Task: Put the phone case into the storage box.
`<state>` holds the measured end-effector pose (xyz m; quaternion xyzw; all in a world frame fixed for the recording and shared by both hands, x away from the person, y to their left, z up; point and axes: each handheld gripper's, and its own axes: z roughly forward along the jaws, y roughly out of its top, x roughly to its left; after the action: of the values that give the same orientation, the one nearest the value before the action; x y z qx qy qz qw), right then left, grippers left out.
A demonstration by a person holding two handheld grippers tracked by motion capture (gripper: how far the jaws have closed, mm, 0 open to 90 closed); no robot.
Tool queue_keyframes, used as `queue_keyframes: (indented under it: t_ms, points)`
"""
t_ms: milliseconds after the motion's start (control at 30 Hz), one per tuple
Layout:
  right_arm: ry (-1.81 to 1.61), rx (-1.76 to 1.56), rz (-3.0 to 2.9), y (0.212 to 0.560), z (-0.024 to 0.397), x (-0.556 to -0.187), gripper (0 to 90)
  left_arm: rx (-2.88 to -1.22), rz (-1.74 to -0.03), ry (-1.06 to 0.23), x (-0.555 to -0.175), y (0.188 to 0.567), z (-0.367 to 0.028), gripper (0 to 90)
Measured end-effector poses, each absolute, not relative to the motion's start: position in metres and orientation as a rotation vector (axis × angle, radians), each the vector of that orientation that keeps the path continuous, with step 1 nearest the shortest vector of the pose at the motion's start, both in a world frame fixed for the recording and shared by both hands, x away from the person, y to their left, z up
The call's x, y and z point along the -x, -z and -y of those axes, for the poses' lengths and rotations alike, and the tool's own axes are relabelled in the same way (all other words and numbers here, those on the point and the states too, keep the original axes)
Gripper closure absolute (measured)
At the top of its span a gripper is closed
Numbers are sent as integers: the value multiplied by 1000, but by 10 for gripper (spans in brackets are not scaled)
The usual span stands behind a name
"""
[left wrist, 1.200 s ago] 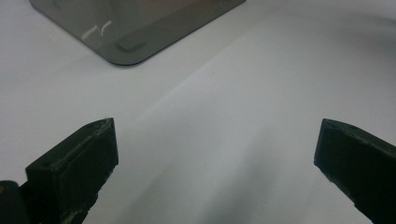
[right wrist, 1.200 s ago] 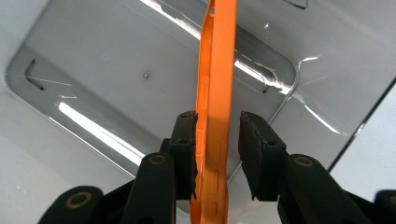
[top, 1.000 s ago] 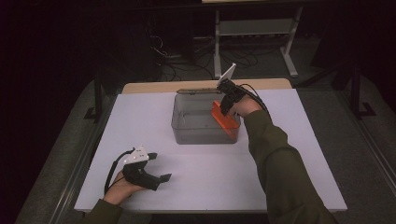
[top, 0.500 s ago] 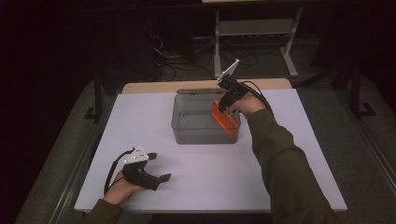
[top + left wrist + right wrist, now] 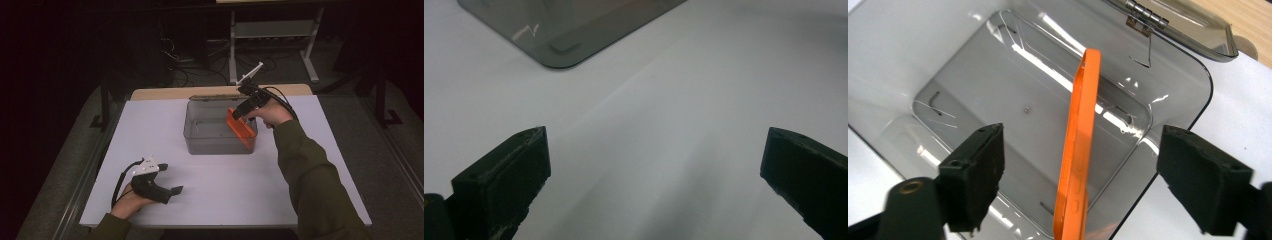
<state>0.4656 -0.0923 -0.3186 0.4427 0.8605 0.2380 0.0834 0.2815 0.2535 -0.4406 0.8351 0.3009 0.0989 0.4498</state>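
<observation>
A clear grey plastic box [image 5: 219,130] stands open on the white table, its lid [image 5: 215,97] folded back. An orange flat case [image 5: 240,129] leans on edge inside it against the right wall; in the right gripper view the orange case [image 5: 1077,150] stands between the jaws with a gap on each side. My right gripper [image 5: 239,113] hovers over the box's right rim; its jaws have just been opening and now stand wide, off the case. My left gripper [image 5: 172,192] rests open on the table near the front left, nothing between its jaws [image 5: 654,180].
The white table [image 5: 165,125] has a wooden strip along its far edge [image 5: 150,93]. A metal stand and cables sit on the dark floor behind. The box's corner [image 5: 559,45] lies ahead of the left gripper.
The right gripper's jaws went from closed on the orange case to wide apart, and the hand rose a little above the box. The case stays leaning in the box. The left hand kept still.
</observation>
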Motion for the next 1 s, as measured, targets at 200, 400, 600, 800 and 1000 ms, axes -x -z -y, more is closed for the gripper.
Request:
queue_keyframes:
  t_ms: [200,400,600,800,1000]
  points:
    - [-768,-1275,-2518,320,99,-458,115,-2064,-752,-244,-282,441,-254,0]
    - [-824,-1201,-2489,323,106,-451,32,-2061,-753,-247,-282,440,-255,0]
    - [-901,-1158,-2445,326,110,-442,0,-2063,-752,-249,-283,440,-255,0]
    - [-966,-1109,-2428,329,112,-434,0,-2053,-761,-249,-283,440,-257,0]
    - [-1006,-1086,-2416,334,115,-421,0,-2052,-761,-249,-283,440,-258,0]
